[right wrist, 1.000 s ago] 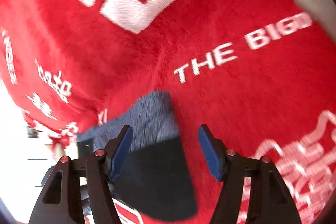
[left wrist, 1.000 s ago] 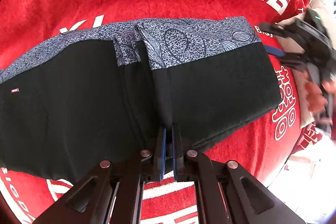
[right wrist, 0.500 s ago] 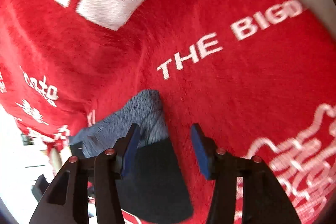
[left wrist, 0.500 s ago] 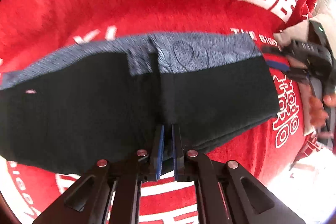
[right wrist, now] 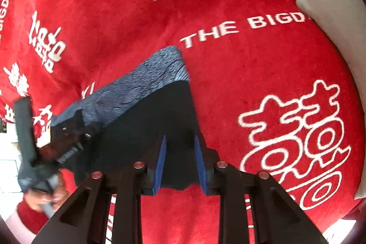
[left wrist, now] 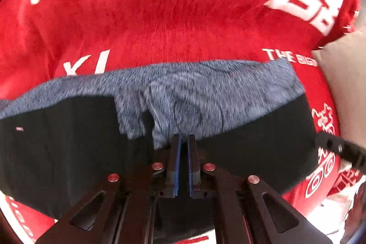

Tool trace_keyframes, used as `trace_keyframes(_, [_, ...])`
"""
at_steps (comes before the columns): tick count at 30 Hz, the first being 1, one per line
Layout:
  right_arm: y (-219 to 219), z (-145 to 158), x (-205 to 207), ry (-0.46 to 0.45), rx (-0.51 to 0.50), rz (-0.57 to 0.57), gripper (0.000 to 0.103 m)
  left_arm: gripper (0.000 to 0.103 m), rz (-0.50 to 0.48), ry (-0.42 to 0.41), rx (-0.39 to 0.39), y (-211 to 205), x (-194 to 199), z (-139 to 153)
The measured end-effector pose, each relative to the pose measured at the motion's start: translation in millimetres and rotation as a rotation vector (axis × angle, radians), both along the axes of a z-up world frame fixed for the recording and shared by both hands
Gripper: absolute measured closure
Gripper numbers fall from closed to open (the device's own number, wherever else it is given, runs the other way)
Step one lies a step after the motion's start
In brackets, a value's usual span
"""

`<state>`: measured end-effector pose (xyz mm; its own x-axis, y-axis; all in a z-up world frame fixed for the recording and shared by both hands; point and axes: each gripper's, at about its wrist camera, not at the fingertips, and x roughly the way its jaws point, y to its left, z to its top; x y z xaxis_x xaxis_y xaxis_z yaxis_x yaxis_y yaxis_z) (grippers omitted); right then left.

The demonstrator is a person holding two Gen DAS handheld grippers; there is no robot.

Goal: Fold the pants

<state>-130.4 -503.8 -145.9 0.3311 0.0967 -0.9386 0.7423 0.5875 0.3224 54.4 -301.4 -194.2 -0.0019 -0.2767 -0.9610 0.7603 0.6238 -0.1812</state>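
**Pants on the red blanket, both tools at their near edge**

On the red blanket with white lettering, your pants lie flat: black cloth with a blue-grey patterned band along the far side. Your left tool sits over the middle of the pants at the band's lower border, its blue pads drawn nearly together; you cannot tell from this view whether cloth is pinched between them. Your right tool hovers at the pants' right end, its pads set apart with black cloth showing in the gap. A pale cushion lies at the blanket's far right edge.
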Motion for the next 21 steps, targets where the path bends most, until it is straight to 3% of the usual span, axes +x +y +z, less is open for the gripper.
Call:
trace_keyframes(4, [13.3, 7.0, 6.2, 0.014, -0.048, 0.053, 0.074, 0.096, -0.013, -0.034, 0.037, 21.7, -12.1, 9.4])
trace_keyframes(14, [40.1, 15.4, 26.3, 0.019, -0.043, 0.162, 0.067, 0.094, 0.139, -0.057, 0.044, 60.0, -6.1, 27.8])
trace_keyframes(15, [43.8, 15.0, 28.2, 0.019, -0.039, 0.172, 0.067, 0.085, 0.151, -0.057, 0.042, 63.5, -5.6, 29.4])
trace_keyframes(16, [47.7, 15.6, 30.6, 0.019, -0.035, 0.184, 0.066, 0.040, 0.165, -0.059, 0.039, 70.2, -5.3, 31.7])
trace_keyframes(17, [52.7, 15.5, 34.6, 0.021, -0.034, 0.198, 0.062, 0.006, 0.195, -0.071, 0.028, 76.8, -4.1, 35.6])
trace_keyframes(21, [71.4, 14.5, 48.6, 0.029, -0.036, 0.258, 0.055, 0.006, 0.274, -0.090, 0.005, 96.5, -0.1, 45.0])
